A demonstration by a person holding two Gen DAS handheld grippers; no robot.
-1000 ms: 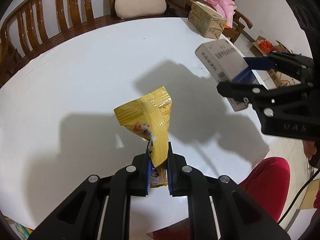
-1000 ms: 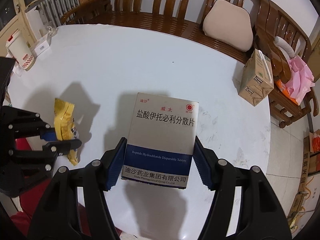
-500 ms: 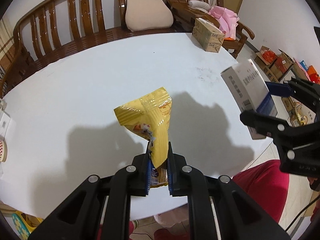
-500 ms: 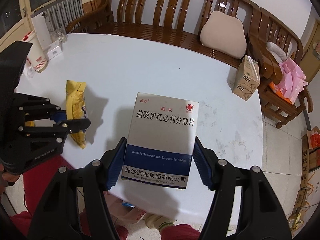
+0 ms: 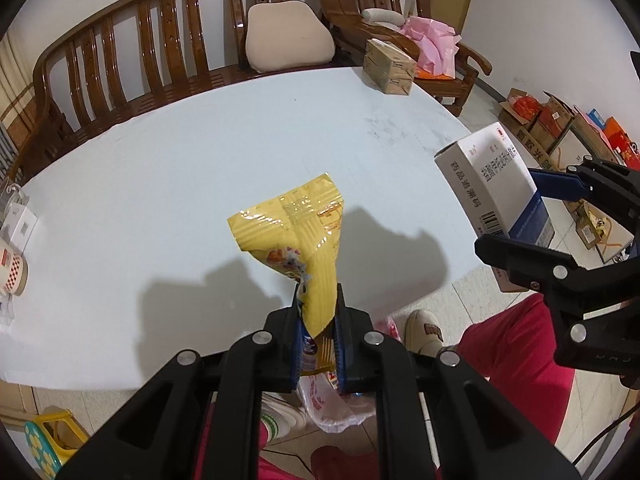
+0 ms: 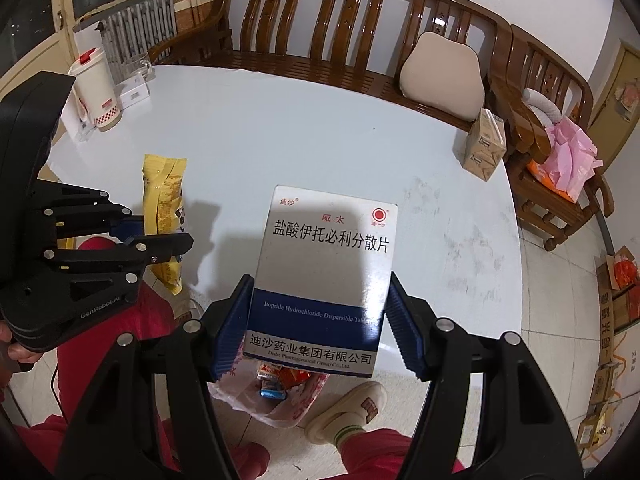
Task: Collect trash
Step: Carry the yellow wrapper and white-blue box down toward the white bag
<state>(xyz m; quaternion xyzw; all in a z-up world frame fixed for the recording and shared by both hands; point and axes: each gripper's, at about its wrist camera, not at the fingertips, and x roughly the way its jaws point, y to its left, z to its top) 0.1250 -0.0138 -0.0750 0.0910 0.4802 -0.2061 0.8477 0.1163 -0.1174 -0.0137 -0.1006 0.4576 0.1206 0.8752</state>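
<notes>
Tongs [image 5: 318, 304] on yellow wrapper [image 5: 298, 228]

One yellow snack wrapper [image 5: 298, 236], one medicine box [image 6: 326, 272], one trash bag [image 6: 276, 400], two claws.

- White table [image 5: 180, 168] is bare through the middle.
- Brown carton [image 6: 484, 148] blocks its far right edge; kettle [image 6: 94, 88] crowds the left.

Black left claw [image 5: 318, 322], right claw [image 6: 318, 326]: blue ribbed pads, silver screws ("GenRobot.AI" lettering); red trousers [image 5: 516, 356].
</notes>
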